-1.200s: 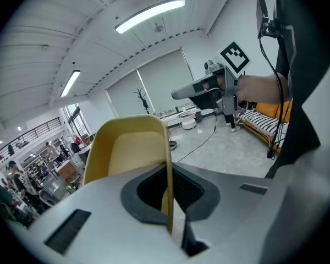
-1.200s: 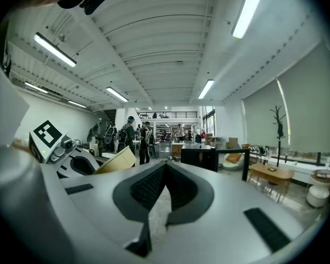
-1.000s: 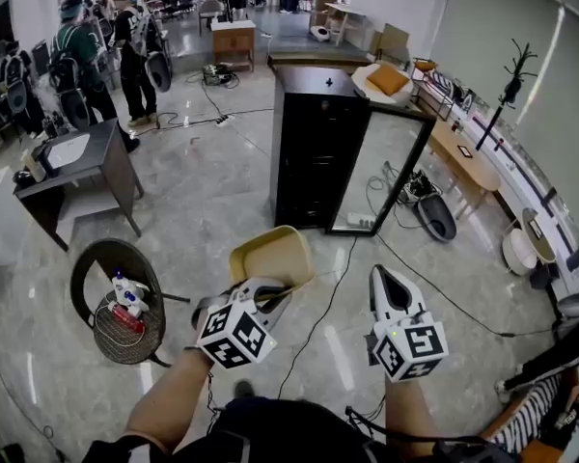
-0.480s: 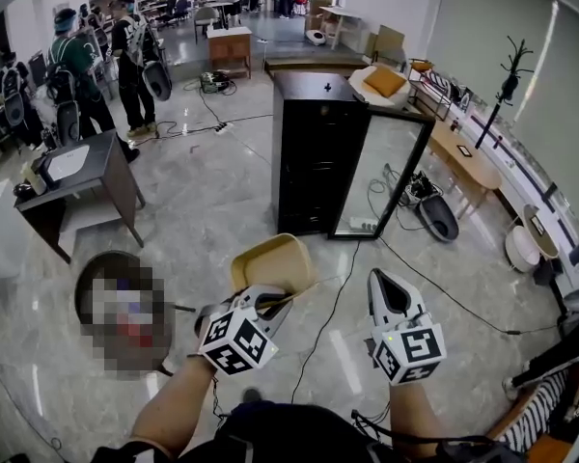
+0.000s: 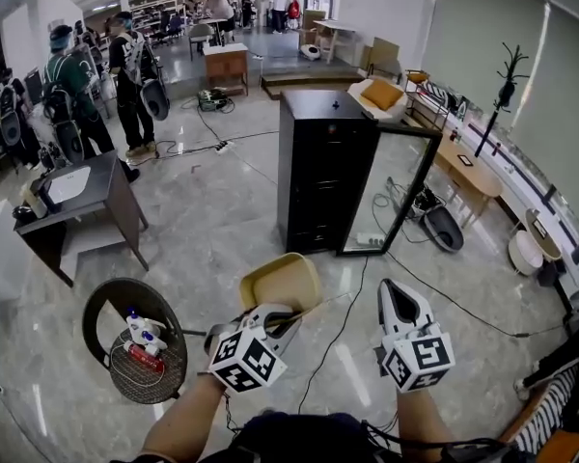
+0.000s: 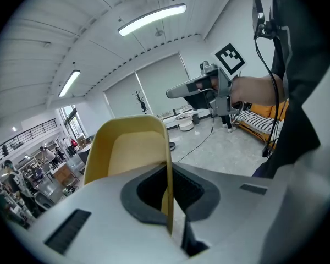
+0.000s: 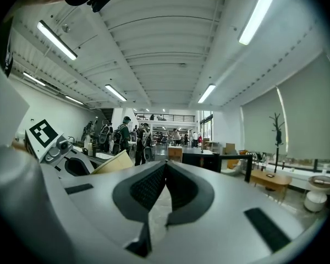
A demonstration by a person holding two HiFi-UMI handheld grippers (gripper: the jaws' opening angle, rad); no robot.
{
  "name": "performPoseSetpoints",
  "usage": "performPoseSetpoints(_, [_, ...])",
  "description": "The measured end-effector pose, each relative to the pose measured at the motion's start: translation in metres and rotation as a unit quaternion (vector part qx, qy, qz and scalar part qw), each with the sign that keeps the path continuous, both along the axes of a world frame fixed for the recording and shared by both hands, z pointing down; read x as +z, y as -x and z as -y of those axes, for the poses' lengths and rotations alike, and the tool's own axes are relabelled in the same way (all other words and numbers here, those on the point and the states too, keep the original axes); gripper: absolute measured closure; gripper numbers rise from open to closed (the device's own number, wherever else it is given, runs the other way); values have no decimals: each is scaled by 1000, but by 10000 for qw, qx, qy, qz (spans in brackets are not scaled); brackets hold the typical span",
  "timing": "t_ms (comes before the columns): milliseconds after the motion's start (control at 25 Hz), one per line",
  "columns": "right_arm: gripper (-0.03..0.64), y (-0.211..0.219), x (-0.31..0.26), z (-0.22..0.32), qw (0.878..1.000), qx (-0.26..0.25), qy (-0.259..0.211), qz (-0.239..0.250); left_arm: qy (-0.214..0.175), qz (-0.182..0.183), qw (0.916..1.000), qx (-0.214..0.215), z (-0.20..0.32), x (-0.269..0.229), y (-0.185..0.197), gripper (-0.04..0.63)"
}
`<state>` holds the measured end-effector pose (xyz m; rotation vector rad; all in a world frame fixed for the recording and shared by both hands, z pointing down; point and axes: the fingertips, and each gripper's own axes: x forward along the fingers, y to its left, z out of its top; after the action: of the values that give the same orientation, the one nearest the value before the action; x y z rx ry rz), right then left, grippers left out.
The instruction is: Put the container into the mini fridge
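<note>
A yellow open container [image 5: 280, 280] hangs above the floor in front of me. My left gripper [image 5: 286, 309] is shut on its near wall; the left gripper view shows that thin wall [image 6: 167, 194] pinched between the jaws. My right gripper [image 5: 394, 289] is beside it on the right, shut, with nothing between its jaws [image 7: 165, 172]. The black mini fridge [image 5: 323, 167] stands a few steps ahead on the floor. Its glass door [image 5: 394, 193] is swung open to the right. The fridge's inside is dark and I cannot make it out.
A round black side table [image 5: 104, 309] at my left carries a wire basket with bottles [image 5: 143, 340]. A dark desk [image 5: 87, 186] stands further left. Cables [image 5: 352, 302] run across the marble floor near the fridge. People with backpacks [image 5: 125, 61] stand at the back left.
The fridge looks slightly nearer and both grippers sit a little further right in the head view. The left gripper still holds the container.
</note>
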<state>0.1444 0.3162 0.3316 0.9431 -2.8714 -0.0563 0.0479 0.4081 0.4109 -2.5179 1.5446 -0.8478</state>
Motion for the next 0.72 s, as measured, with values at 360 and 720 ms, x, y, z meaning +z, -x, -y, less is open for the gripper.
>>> performPoseSetpoints(360, [601, 42, 11, 12, 9998, 85, 24, -186, 89, -69, 9999, 114, 4, 13, 42, 584])
performPoseSetpoints(720, [600, 70, 21, 68, 9998, -172, 136, -18, 215, -82, 9996, -135, 51, 25, 65, 584])
